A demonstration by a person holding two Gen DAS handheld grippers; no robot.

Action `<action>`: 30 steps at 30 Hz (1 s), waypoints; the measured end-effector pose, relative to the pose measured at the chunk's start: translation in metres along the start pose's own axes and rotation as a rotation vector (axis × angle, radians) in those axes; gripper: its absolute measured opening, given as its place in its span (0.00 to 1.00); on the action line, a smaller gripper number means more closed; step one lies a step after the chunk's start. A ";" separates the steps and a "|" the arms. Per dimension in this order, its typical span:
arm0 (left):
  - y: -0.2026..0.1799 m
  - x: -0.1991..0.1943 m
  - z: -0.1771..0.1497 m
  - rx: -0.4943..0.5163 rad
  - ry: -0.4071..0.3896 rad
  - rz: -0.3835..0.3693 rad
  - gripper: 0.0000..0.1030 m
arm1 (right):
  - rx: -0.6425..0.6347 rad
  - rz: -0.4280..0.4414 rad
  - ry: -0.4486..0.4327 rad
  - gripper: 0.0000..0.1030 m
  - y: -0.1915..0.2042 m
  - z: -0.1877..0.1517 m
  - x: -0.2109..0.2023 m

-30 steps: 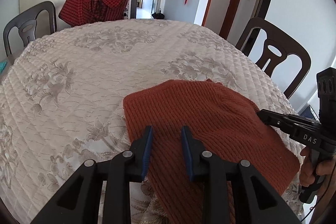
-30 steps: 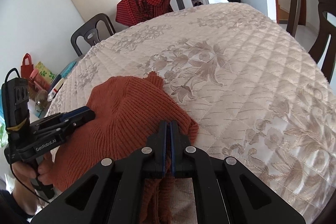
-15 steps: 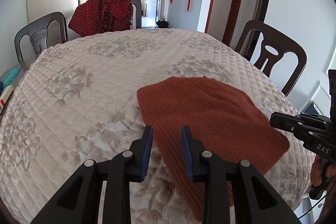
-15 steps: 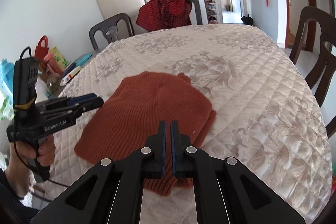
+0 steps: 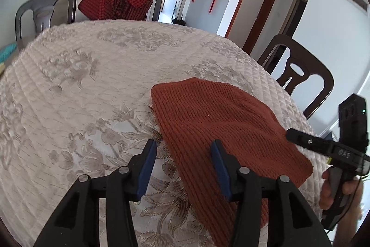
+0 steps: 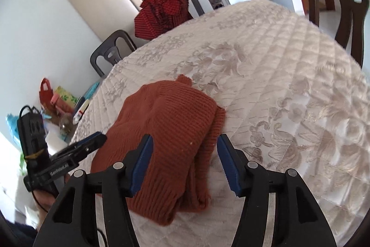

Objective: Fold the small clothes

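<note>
A: What has just changed, and what follows for the task?

B: The right hand-held gripper [image 6: 185, 154], pinched tight a second ago on the near hem of the rust knit garment [image 6: 166, 131], has just been opening; its jaws now stand wide with the folded cloth below and between them, the pads pressing on nothing. The left hand-held gripper [image 5: 182, 163] has likewise just been opening, and it too holds nothing. The garment, stretched from that pinch a second ago, now lies released on the quilted surface [image 6: 289, 61]. Judged from this, one fold has been laid down and let go.

A: Where does the garment lie relative to each gripper?

B: It rests near the surface's front edge, doubled over, with a second layer showing along its right side in the right wrist view. Its near hem sits under the right gripper's open jaws. In the left wrist view, the left edge of the cloth runs between the left gripper's fingers, the right finger [image 5: 219, 168] overlapping it.
</note>
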State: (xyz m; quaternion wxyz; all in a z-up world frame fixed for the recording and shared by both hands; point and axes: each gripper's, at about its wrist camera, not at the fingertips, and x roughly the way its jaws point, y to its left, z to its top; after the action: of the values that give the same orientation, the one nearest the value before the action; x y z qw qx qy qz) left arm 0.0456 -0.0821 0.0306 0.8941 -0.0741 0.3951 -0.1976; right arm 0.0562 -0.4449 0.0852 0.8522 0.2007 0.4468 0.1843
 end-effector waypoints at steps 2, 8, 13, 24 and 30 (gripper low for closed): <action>0.002 0.002 -0.001 -0.017 0.005 -0.022 0.53 | 0.028 0.011 0.027 0.56 -0.005 0.001 0.009; 0.008 0.012 -0.001 -0.060 0.028 -0.077 0.58 | 0.075 0.055 0.030 0.56 -0.012 0.003 0.017; 0.009 0.021 -0.001 -0.084 0.049 -0.116 0.59 | 0.095 0.090 0.040 0.56 -0.015 0.009 0.023; 0.001 0.022 -0.007 -0.063 0.065 -0.120 0.59 | 0.075 0.148 0.082 0.41 -0.014 0.000 0.022; -0.014 0.022 -0.004 0.012 0.058 -0.073 0.48 | 0.077 0.156 0.082 0.31 -0.014 0.001 0.025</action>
State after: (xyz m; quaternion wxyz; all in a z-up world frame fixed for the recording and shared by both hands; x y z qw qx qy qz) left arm 0.0516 -0.1035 0.0170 0.8749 -0.0775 0.4165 -0.2346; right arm 0.0725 -0.4448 0.0619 0.8079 0.2596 0.4711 0.2408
